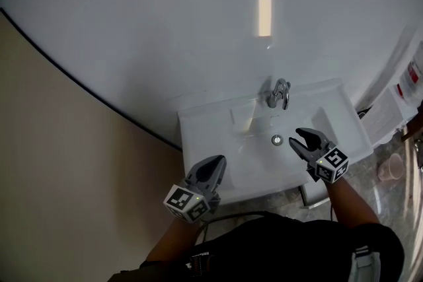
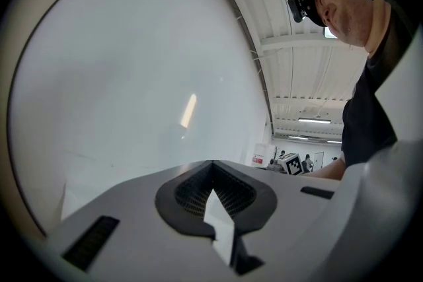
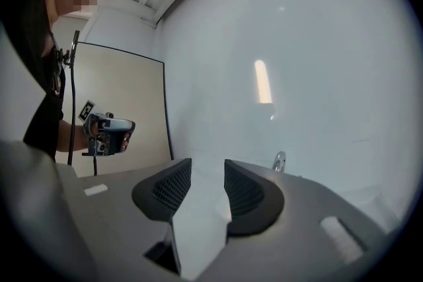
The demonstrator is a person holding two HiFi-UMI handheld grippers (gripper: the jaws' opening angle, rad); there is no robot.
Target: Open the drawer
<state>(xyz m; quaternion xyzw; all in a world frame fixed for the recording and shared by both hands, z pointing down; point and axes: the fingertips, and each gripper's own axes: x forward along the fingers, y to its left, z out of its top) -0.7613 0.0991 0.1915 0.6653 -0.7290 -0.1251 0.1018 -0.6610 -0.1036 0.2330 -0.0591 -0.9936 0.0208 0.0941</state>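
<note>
1. Two handheld grippers hover at the front of a white sink, whose faucet stands at its back edge.
2. Left gripper, near the sink's front left corner, is clenched: its jaws meet at the tips with nothing between them.
3. Right gripper, just beside the drain, is released, its jaws spread apart and empty.
4. Only a strip of cabinet shows beneath the sink's front rim; the drawer cannot be told apart there.
</note>
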